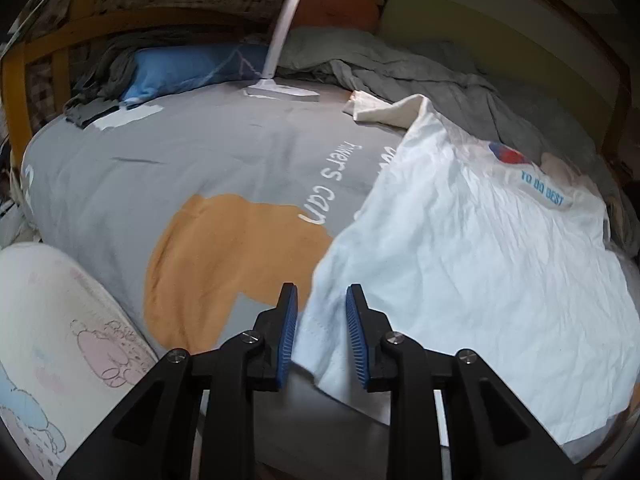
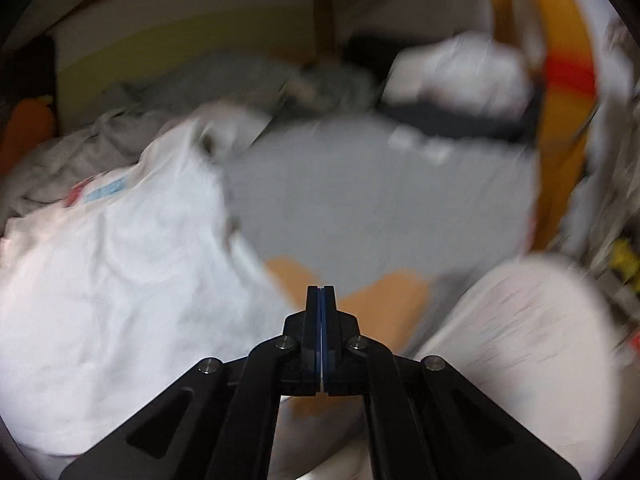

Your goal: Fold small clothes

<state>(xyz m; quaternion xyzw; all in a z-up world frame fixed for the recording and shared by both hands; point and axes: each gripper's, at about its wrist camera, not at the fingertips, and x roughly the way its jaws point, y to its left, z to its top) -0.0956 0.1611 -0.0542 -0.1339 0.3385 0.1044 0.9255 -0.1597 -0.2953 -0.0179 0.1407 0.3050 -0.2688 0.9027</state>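
A crumpled white T-shirt (image 1: 460, 248) with a blue "TO DO BEST" print lies spread on the grey bed cover (image 1: 180, 168), to the right in the left wrist view. My left gripper (image 1: 321, 292) hovers over the shirt's near left hem. Its blue pads stand apart, and the hem shows in the gap below them without being pinched. In the blurred right wrist view the same shirt (image 2: 120, 280) fills the left side. My right gripper (image 2: 321, 290) is over the bed cover (image 2: 380, 200) just right of the shirt's edge, its jaws pressed together with no cloth seen between them.
A white desk lamp (image 1: 280, 40) stands at the back of the bed, next to a blue pillow (image 1: 180, 68) and a rumpled grey blanket (image 1: 440, 80). A white cushion with a cartoon print (image 1: 60, 320) lies at the near left. A wooden bed frame (image 1: 16, 92) borders the left side.
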